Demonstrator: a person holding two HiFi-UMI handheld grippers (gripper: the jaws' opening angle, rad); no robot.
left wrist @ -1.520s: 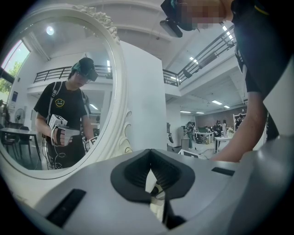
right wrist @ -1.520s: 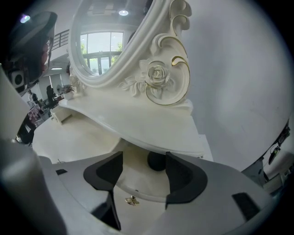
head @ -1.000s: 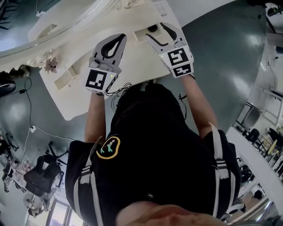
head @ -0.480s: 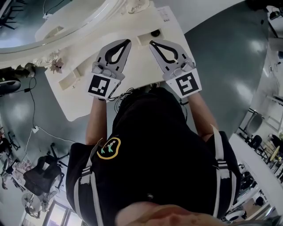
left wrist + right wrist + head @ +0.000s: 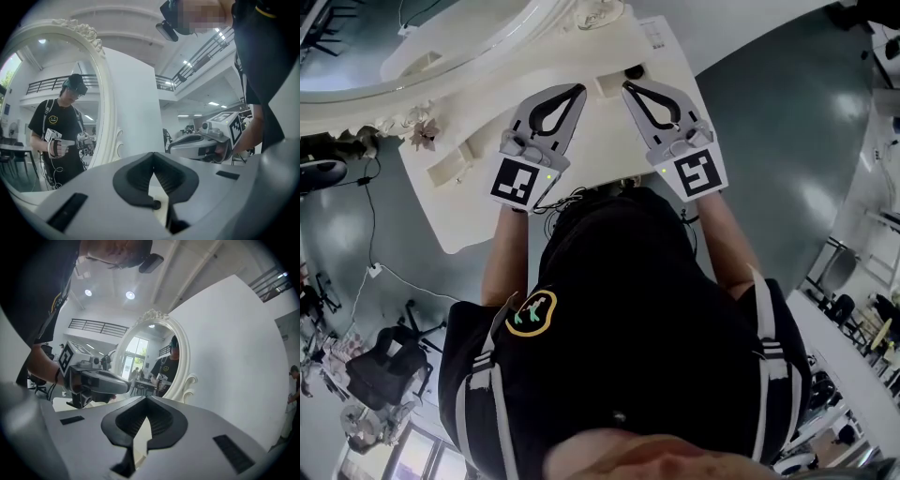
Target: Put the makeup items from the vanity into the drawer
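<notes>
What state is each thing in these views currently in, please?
Left tongs: shut, empty, held over the vanity.
Right tongs: shut, empty, beside the left pair.
Mirror: upright, reflecting the person.
Small dark item: resting on the vanity beyond the right tongs, untouched.
</notes>
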